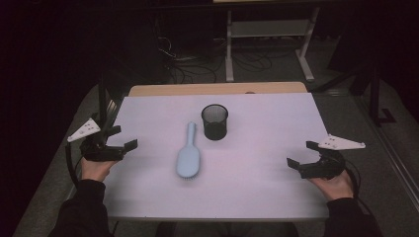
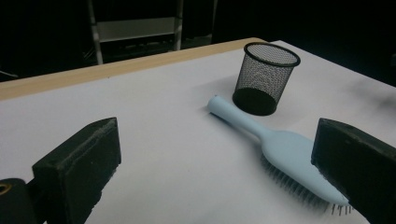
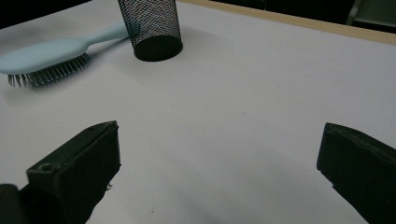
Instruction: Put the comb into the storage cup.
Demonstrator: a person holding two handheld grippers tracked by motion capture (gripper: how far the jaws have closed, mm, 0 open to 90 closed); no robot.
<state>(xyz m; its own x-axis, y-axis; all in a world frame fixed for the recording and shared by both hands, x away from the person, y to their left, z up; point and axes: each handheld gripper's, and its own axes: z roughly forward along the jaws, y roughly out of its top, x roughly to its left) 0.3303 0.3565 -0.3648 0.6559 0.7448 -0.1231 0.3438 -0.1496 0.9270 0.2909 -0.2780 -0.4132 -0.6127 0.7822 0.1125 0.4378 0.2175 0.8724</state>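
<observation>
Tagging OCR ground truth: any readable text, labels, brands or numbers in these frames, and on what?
None readable.
Brush: plain light blue back, no mark visible.
Mesh cup: bare black mesh, no label.
Left gripper and right gripper: the grey plates show small dark dots only, no lettering.
Table: blank white top.

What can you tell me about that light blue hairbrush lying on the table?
The hairbrush is pale blue and looks like smooth plastic, with a long oval head and a straight rounded handle. It lies bristles down on the white table, so its smooth back faces up; the dark bristles show beneath the head. The handle points away from the person, its tip close beside the black mesh cup; whether they touch I cannot tell. Neither gripper touches it.
</observation>
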